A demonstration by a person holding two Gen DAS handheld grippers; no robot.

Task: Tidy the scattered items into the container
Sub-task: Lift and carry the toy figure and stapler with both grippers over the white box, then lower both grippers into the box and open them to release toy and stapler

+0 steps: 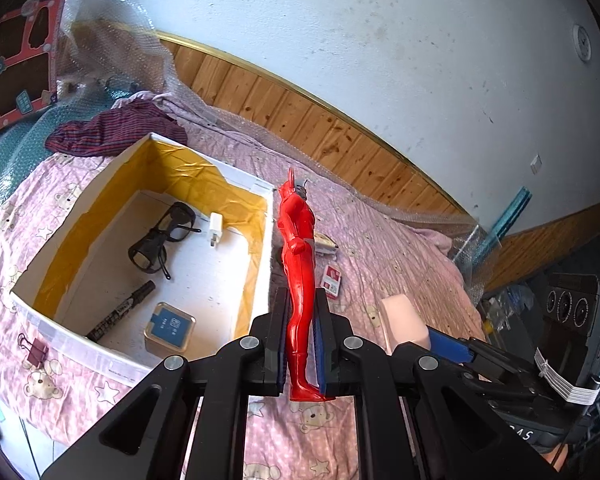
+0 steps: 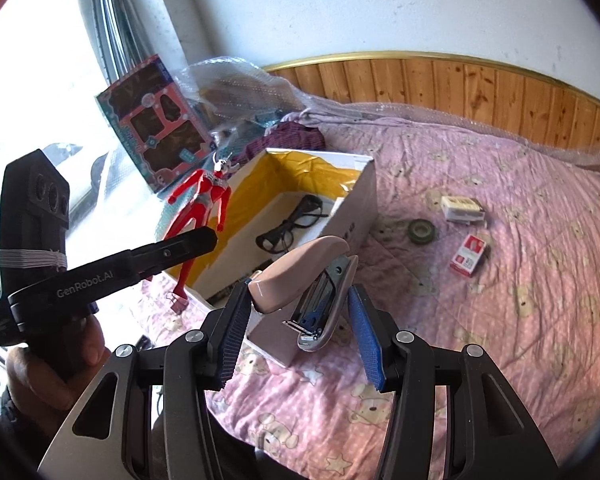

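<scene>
My left gripper (image 1: pixel 301 292) is shut on the legs of a red toy figure (image 1: pixel 298 240), which it holds upright just right of the white box (image 1: pixel 266 264) with its yellow lining. In the box lie black glasses (image 1: pixel 160 236), a white charger (image 1: pixel 215 228), a black marker (image 1: pixel 120 312) and a small tin (image 1: pixel 170 326). My right gripper (image 2: pixel 300 288) is shut on a pink stapler (image 2: pixel 300 268) that hangs open, above the box's near corner (image 2: pixel 364 188). The right wrist view also has the left gripper (image 2: pixel 188 244) with the red figure (image 2: pixel 204 204).
On the pink bedspread lie a red-and-white small box (image 2: pixel 469 255), a tape roll (image 2: pixel 422 231) and a white box (image 2: pixel 462 208). A binder clip (image 1: pixel 36 350) is left of the container. Striped cloth (image 1: pixel 112 128) and toy packaging (image 2: pixel 156 140) are behind it.
</scene>
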